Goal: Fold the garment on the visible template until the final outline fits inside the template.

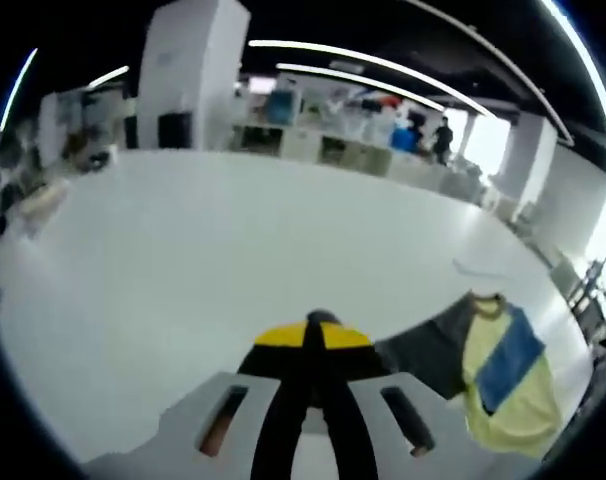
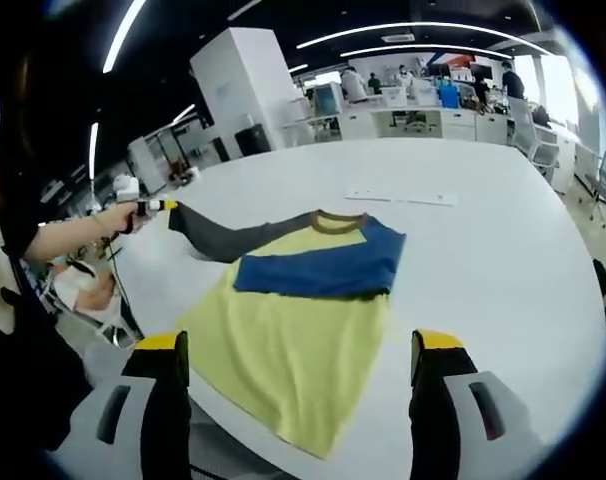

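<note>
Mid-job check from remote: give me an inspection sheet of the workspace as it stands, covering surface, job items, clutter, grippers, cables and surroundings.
Surface: large white table, mostly bare.
Job's things: yellow shirt with a blue sleeve folded across the chest; grey sleeve stretched out sideways. No template outline can be made out.
Clutter: thin white strip lying beyond the collar.
Grippers: left gripper shut on the grey sleeve's end; right gripper open above the shirt's hem, holding nothing.
Cables: nothing seen.
Surroundings: open office with white pillar, desks and people in the background; ceiling strip lights.
</note>
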### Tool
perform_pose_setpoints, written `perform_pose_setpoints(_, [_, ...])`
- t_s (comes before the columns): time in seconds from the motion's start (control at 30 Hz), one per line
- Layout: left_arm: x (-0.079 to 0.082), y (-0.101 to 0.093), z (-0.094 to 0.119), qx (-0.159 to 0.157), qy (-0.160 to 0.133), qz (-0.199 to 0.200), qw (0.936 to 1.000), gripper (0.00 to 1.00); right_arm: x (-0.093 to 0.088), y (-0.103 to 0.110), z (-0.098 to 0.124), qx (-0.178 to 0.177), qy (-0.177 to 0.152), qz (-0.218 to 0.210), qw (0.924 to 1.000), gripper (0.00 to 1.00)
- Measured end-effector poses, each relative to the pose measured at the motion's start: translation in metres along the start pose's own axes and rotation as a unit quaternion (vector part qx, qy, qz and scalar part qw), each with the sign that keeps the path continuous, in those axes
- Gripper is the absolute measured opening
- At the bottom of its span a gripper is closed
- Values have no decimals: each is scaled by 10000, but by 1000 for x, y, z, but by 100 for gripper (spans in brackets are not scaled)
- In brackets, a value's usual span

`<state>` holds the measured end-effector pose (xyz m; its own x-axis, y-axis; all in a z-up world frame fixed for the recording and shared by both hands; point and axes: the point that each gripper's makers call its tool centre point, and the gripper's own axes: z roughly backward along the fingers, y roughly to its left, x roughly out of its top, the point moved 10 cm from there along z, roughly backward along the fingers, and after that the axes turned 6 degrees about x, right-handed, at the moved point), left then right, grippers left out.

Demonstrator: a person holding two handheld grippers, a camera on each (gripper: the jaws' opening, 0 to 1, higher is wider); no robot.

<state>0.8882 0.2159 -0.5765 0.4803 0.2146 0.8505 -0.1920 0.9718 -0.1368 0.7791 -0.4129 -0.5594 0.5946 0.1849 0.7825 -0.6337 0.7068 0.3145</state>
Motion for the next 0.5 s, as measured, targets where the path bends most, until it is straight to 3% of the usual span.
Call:
perform_pose_setpoints(0.3, [20,-53,24,-559,-318,-275,9975,0,-4,-1,16,-78,-125,-12,9999,91])
perform_pose_setpoints(0.5, [34,-82,42,-911,-539,-256,9941,0,-10,-4,30,-178,-182,-50,9997,91])
